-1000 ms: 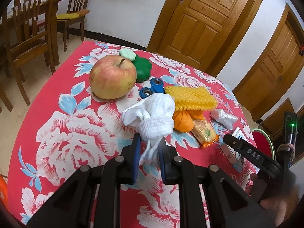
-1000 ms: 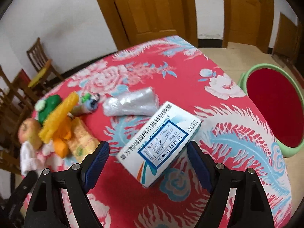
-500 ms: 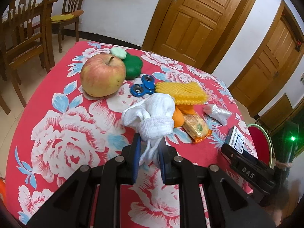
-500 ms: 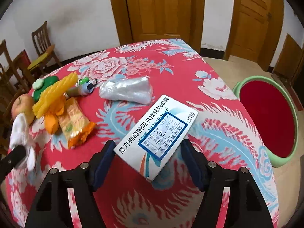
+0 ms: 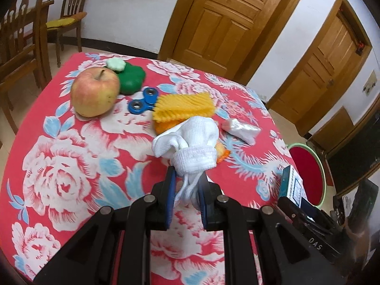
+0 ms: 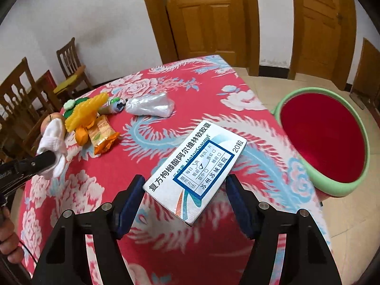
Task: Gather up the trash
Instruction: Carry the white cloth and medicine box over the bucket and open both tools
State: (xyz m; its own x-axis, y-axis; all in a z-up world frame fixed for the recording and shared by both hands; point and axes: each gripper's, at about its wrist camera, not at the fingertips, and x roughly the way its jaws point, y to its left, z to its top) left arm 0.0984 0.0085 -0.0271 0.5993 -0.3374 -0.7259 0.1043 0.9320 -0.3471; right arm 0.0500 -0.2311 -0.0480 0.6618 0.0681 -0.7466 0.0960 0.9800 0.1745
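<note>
With the left gripper (image 5: pixel 185 190) pinching the sock (image 5: pixel 190 142) and the right gripper (image 6: pixel 185 191) clamping the box (image 6: pixel 194 166), carry both level over the bin (image 6: pixel 342 187) before releasing.

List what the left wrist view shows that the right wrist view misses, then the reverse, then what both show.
Only the left wrist view: the blue fidget spinner, and the whole apple, which the right view shows only in part.

Only the right wrist view: the printed face of the medicine box, the snack packet in full, and a small tube beside the plastic bag.

Both: the white sock in the left gripper, the box in the right gripper, the yellow foam net, the bag, the red bin.
</note>
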